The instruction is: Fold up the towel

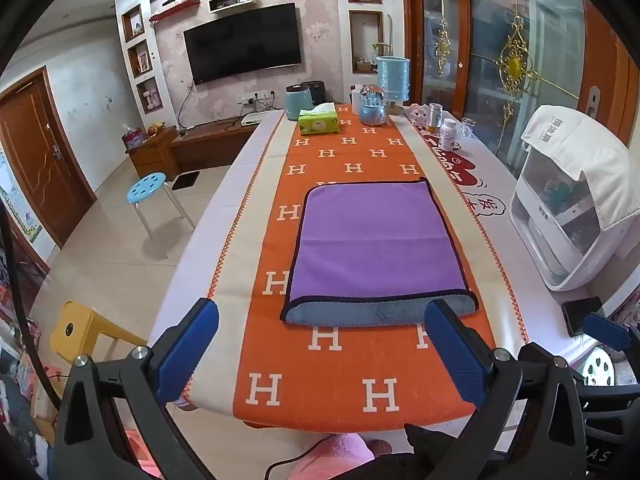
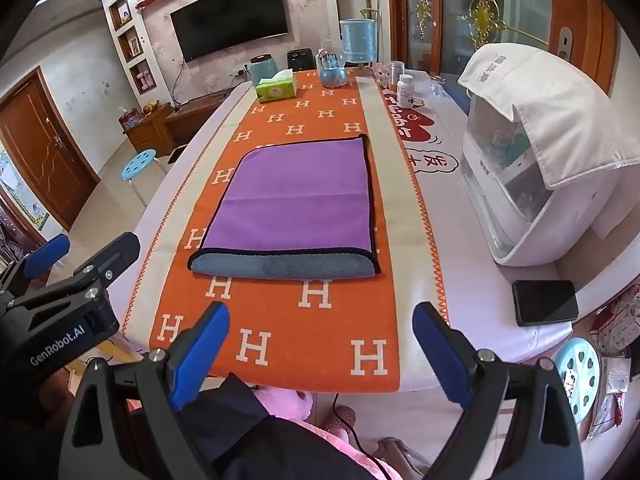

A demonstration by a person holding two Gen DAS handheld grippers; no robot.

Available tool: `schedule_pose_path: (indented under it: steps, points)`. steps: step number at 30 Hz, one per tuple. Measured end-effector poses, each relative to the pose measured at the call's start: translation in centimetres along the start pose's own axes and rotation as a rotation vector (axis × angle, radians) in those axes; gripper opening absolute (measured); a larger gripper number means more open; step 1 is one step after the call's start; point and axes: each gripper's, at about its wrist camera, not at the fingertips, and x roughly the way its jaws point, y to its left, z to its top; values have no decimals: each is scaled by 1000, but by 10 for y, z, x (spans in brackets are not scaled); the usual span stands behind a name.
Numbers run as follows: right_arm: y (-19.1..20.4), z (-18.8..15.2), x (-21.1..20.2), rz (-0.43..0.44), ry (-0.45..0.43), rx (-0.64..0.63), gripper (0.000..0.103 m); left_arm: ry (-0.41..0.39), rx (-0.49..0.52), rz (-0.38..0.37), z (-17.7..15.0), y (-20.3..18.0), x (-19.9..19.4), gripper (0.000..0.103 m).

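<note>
Towel (image 1: 376,240): purple plush cloth with dark piping, folded once, its grey underside showing along the near edge; it lay flat in the middle of an orange runner (image 1: 320,376) patterned with white H letters, on a long table (image 1: 224,216) covered in pale cloth.

Left gripper (image 1: 322,350): blue ribbed pads spread wide, holding nothing, held over the near end of the runner, short of the towel's grey edge.

Right gripper (image 2: 320,354): blue pads likewise spread wide and empty, above the table's near edge, with a bare strip of runner between it and the towel.

Open runner lay on both sides of the towel.

Far end: green tissue box (image 1: 318,120), blue jars, pill bottles.

Right side: white rounded appliance (image 2: 532,184) draped with a white cloth; black phone (image 2: 546,302) flat near the table corner.
</note>
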Motion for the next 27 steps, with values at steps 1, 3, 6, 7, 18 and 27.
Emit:
schedule_pose_path:
  steps: [1, 3, 6, 7, 18, 27]
  points:
    - [0, 0, 0, -1, 1, 0, 93, 1, 2, 3, 0, 0, 0, 102]
    - [0, 1, 1, -3, 3, -1, 93, 2, 4, 5, 0, 0, 0, 102]
    - [0, 2, 2, -4, 3, -2, 93, -4, 4, 8, 0, 1, -2, 102]
    - [0, 3, 3, -4, 4, -2, 93, -8, 5, 10, 0, 2, -3, 102]
    - [1, 5, 5, -6, 8, -2, 93, -12, 7, 11, 5, 2, 7, 102]
    - [2, 6, 6, -7, 7, -4, 93, -18, 4, 11, 7, 4, 0, 101]
